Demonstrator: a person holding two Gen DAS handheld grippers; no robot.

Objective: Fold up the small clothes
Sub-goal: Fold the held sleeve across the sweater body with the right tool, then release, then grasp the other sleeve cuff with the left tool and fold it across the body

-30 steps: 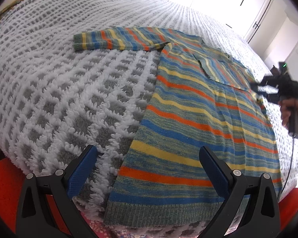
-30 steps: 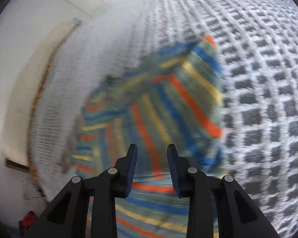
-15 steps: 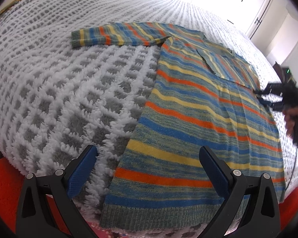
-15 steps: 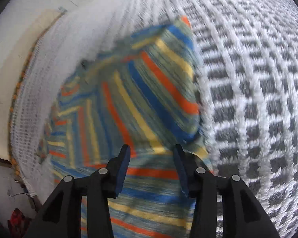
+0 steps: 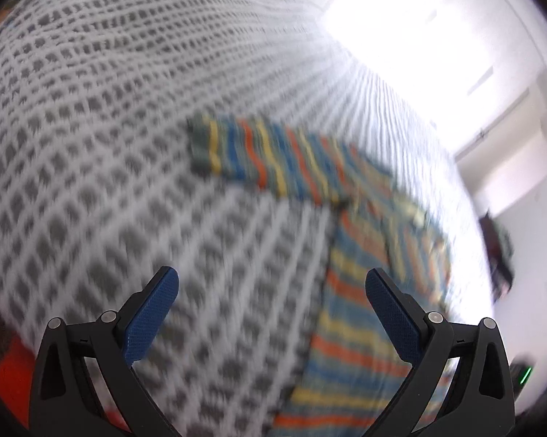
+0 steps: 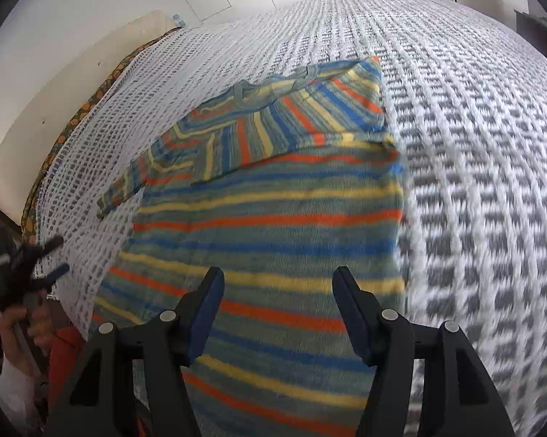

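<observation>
White walls and pale cupboard doors behind; bed covered by a white-and-grey checked blanket (image 6: 473,145), an orange-patterned sheet edge (image 6: 91,98) showing along its far side. Striped sweater (image 6: 273,218) spread flat on the blanket, bands of orange, yellow, blue and grey-green, hem nearest the right wrist camera, neckline farthest. One sleeve (image 6: 291,109) folded over the chest, stripes running at an angle to those of the body. Other sleeve (image 5: 266,156) stretched out sideways on the blanket, cuff at its far end, blurred in the left wrist view.

Right gripper (image 6: 277,302) above the lower body of the sweater, jaws opening, nothing between them, pads clear of the knit. Left gripper (image 5: 271,309) spread wide and empty, over the blanket just beside the sweater's side edge, the outstretched sleeve ahead of it. Same left gripper (image 6: 29,262) seen small at the left edge of the right wrist view, off the bed's corner, held in a hand (image 6: 22,331). Something red (image 5: 11,375) low at the left of the left wrist view, too blurred to identify.
</observation>
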